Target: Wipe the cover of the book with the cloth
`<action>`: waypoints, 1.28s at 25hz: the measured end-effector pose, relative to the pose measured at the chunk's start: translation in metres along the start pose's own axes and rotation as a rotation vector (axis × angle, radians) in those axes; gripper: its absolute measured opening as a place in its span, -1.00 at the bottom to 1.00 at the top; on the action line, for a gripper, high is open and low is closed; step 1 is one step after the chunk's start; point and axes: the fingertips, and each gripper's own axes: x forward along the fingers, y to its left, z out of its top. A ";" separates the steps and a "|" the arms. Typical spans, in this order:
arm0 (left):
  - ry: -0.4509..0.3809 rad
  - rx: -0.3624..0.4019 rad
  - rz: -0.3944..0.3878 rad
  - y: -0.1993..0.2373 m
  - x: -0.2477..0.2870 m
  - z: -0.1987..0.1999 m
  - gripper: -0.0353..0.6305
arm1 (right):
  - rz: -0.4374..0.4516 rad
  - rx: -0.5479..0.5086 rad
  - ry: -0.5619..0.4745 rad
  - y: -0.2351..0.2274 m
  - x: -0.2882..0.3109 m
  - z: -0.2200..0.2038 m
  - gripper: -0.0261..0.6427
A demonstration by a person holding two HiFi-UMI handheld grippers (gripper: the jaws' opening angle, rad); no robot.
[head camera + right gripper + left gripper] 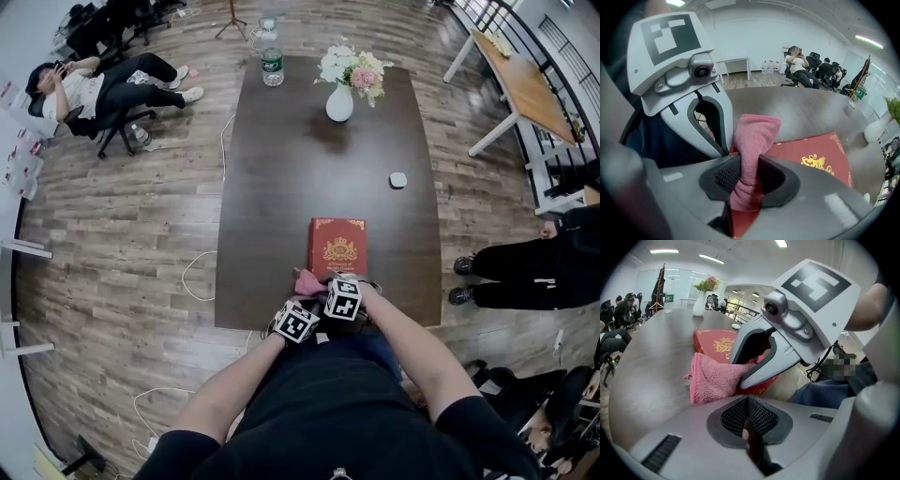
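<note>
I am clamping the pink cloth (754, 136) in my right gripper (745, 173) at the red book's (337, 248) near corner by the table's (281, 169) edge, my left gripper (748, 401) closed on nothing, while a vase (339, 103) is holding flowers (354, 67) across open tabletop.

— Book (337, 247)?
— Red with a gold crest and gold border. Closed, flat, cover up, close to the table's (281, 169) near edge, roughly midway along it.
— Cloth (307, 282)?
— Pink terry, bunched up. At the book's near left corner, touching it, one end pinched in the right gripper (746, 174).
</note>
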 end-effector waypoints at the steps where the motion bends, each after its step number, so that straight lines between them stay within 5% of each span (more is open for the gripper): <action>1: -0.003 -0.001 0.000 0.000 0.000 0.001 -0.91 | -0.002 0.003 -0.002 -0.001 0.000 -0.001 -0.59; 32: 0.018 0.019 -0.001 0.000 -0.004 0.000 -0.91 | -0.026 0.059 0.020 -0.008 -0.019 -0.043 -0.60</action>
